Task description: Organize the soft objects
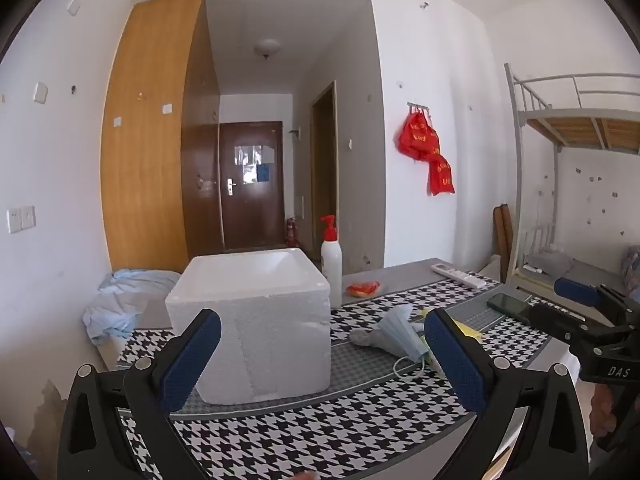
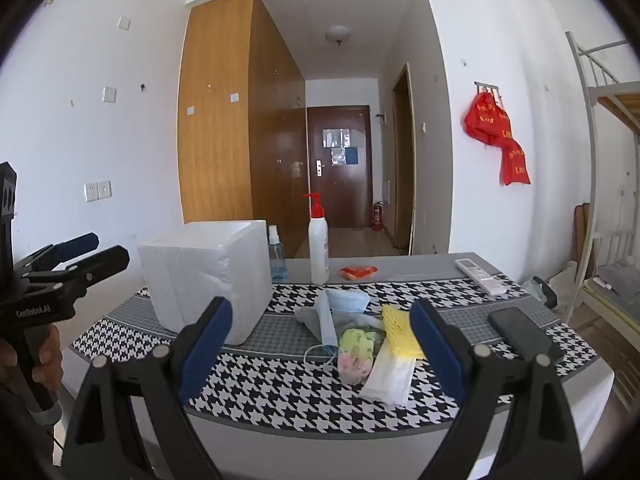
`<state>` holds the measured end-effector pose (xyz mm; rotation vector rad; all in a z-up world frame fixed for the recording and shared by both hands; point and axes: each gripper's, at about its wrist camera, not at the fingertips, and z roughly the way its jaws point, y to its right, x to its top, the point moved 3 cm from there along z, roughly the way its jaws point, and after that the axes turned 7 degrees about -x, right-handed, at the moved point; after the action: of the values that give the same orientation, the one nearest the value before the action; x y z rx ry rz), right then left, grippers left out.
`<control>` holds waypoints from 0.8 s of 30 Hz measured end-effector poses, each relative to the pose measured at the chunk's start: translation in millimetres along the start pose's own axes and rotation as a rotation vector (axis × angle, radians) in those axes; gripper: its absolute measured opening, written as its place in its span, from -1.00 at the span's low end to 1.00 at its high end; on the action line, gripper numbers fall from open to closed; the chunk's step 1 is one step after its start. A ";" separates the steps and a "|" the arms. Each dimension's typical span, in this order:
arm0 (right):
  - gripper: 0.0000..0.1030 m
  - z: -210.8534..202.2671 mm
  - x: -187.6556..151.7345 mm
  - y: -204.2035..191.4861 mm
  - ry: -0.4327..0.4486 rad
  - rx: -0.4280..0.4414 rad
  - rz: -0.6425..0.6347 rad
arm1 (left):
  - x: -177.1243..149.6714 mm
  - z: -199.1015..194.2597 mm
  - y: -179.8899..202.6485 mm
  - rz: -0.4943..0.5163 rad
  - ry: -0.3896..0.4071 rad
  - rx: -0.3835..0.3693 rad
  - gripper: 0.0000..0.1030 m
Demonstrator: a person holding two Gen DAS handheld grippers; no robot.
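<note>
Left gripper (image 1: 322,344): jaws spread wide, nothing held. A white foam box (image 1: 256,320) stands on the houndstooth tablecloth (image 1: 320,436) directly ahead of it, between the finger lines. Right gripper (image 2: 322,340): jaws likewise wide apart, empty. The soft items lie in a loose pile just ahead of it: blue face mask (image 2: 326,322), yellow foam net (image 2: 400,332), floral pouch (image 2: 358,354), white packet (image 2: 390,380). A phone (image 2: 522,334) lies beyond its right finger; a pump bottle (image 2: 319,248) stands further ahead.
</note>
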<state>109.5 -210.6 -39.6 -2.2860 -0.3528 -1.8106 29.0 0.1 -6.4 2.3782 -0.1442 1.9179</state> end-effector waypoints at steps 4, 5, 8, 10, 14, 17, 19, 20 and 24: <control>0.80 -2.0 0.2 3.2 0.004 -0.006 0.011 | -0.5 -1.8 -0.3 -0.007 0.013 0.008 0.98; 0.80 -2.8 0.1 4.3 0.002 -0.005 0.014 | -0.9 -2.6 -0.1 -0.009 0.010 0.007 0.98; 0.80 -2.2 0.3 1.0 -0.002 -0.009 0.007 | 4.9 -3.3 -0.1 -0.019 0.010 0.005 0.98; 0.80 -1.5 -1.3 2.0 -0.002 -0.010 0.005 | 7.4 -6.3 0.2 -0.015 0.009 0.011 0.98; 0.80 -1.7 0.0 -0.8 -0.011 -0.004 -0.001 | 4.5 -0.3 -5.2 -0.027 0.004 0.011 0.98; 0.80 -1.0 0.4 0.0 -0.014 -0.004 0.003 | 3.0 0.9 -3.9 -0.019 0.001 0.013 0.98; 0.80 -1.3 0.6 0.1 -0.015 -0.005 0.001 | 1.5 2.4 -3.3 -0.016 -0.005 0.016 0.98; 0.80 -1.5 1.0 0.3 -0.015 -0.007 0.000 | 1.4 2.3 -3.7 -0.017 -0.004 0.018 0.98; 0.80 -0.4 -0.1 1.4 -0.018 -0.009 0.001 | 2.1 0.6 -4.7 -0.026 -0.003 0.020 0.98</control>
<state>109.5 -212.0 -39.6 -2.3099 -0.3478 -1.7954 30.6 4.7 -4.5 2.3837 -0.0943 1.9135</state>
